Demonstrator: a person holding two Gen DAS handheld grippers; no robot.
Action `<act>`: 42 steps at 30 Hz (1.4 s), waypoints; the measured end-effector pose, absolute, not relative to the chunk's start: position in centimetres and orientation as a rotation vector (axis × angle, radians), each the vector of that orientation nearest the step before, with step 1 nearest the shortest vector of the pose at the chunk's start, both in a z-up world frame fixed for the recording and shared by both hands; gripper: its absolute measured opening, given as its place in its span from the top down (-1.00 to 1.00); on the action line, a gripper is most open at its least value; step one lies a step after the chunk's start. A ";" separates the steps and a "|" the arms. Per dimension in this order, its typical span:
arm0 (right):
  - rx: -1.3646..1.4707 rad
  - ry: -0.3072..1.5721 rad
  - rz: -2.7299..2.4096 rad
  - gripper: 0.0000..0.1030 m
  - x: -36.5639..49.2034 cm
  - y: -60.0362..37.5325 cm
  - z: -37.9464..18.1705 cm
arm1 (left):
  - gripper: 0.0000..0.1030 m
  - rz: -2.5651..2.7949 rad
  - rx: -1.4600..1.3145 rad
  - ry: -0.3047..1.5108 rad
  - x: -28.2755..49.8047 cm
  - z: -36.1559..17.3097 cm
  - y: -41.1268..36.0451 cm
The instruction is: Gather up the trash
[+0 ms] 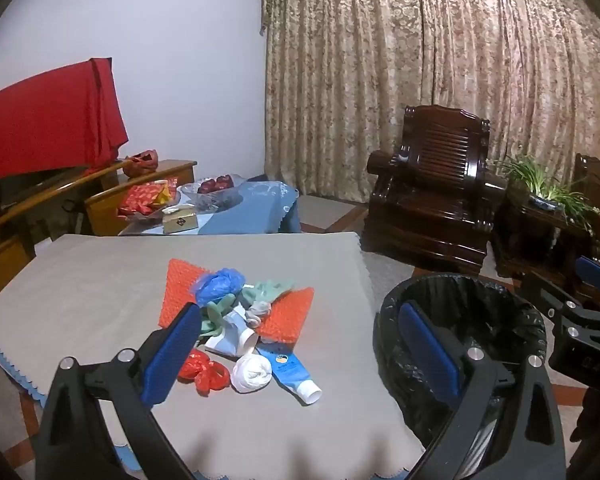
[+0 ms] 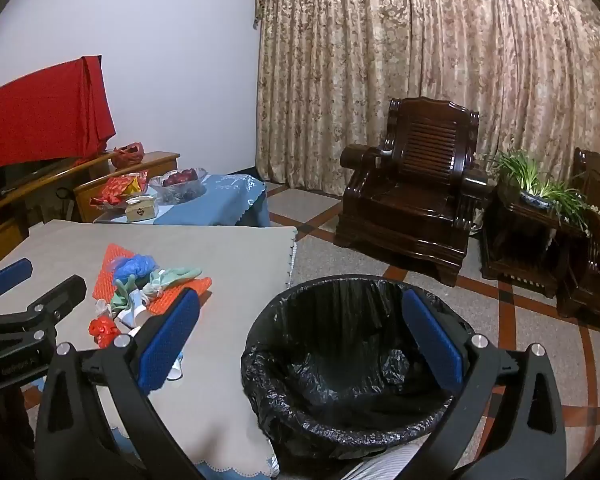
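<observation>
A pile of trash lies on the grey-clothed table (image 1: 92, 280): two orange mesh sheets (image 1: 286, 316), a crumpled blue bag (image 1: 218, 282), green gloves (image 1: 268, 290), a white tube (image 1: 236, 334), a blue tube (image 1: 290, 372), a white wad (image 1: 252, 372) and a red bag (image 1: 202, 372). My left gripper (image 1: 298, 314) hangs open above the near side of the pile, touching nothing. My right gripper (image 2: 300, 300) is open over the bin with a black liner (image 2: 260, 364), which stands on the floor by the table's right edge. The pile (image 2: 140, 288) lies to its left.
A dark wooden armchair (image 2: 412, 196) and a side table with a potted plant (image 2: 540, 196) stand beyond the bin. A low blue-clothed table (image 1: 252, 208) with a fruit bowl and a small box sits behind the grey table. A red-draped wooden cabinet (image 1: 48, 128) is at the far left.
</observation>
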State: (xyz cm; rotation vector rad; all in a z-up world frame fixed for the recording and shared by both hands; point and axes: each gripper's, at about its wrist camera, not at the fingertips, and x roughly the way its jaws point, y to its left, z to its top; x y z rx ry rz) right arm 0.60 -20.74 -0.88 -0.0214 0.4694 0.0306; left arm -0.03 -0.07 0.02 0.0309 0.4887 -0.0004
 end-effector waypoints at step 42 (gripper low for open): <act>-0.023 0.470 0.029 -0.91 0.6 -20.6 -0.9 | -0.88 0.003 0.021 0.480 0.2 -0.1 0.3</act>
